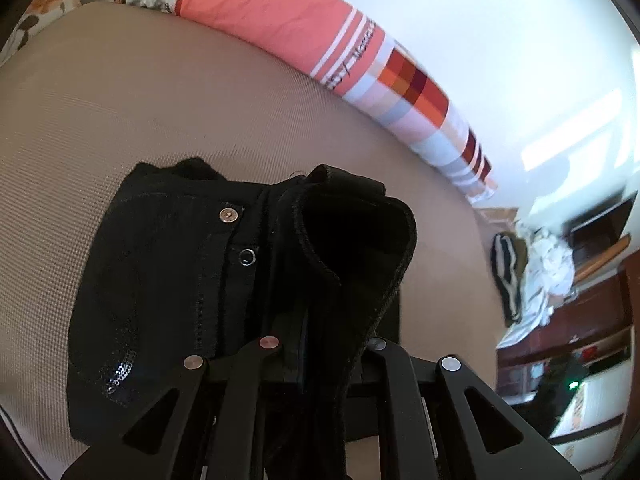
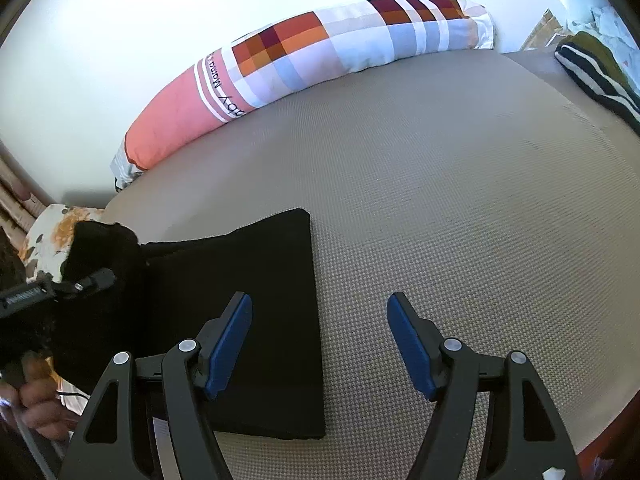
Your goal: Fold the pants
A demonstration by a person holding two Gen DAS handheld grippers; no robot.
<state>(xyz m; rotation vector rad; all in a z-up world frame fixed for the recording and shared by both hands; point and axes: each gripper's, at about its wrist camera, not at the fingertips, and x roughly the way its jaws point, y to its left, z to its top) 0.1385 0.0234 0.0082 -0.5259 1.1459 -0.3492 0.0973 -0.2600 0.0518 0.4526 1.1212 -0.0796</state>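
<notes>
Left gripper (image 1: 320,344), clamped on the black pants (image 1: 172,264), carries the waist end over; right gripper (image 2: 320,344) hovers open, empty. Next: lay the fold squarely.

Hidden tips, blurred corner

Black fabric pants (image 1: 240,280) swallow the left tongs' (image 1: 320,344) fingertips; at three o'clock, a white-and-striped clothes heap (image 1: 528,276) smears into blur, cut by the edge.

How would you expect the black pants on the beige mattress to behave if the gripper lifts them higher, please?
The black pants look floppy: the part pinched in the left gripper curls and droops. The rest would likely drag over the textured beige mattress and unfold. The sequinned patch may snag.
</notes>
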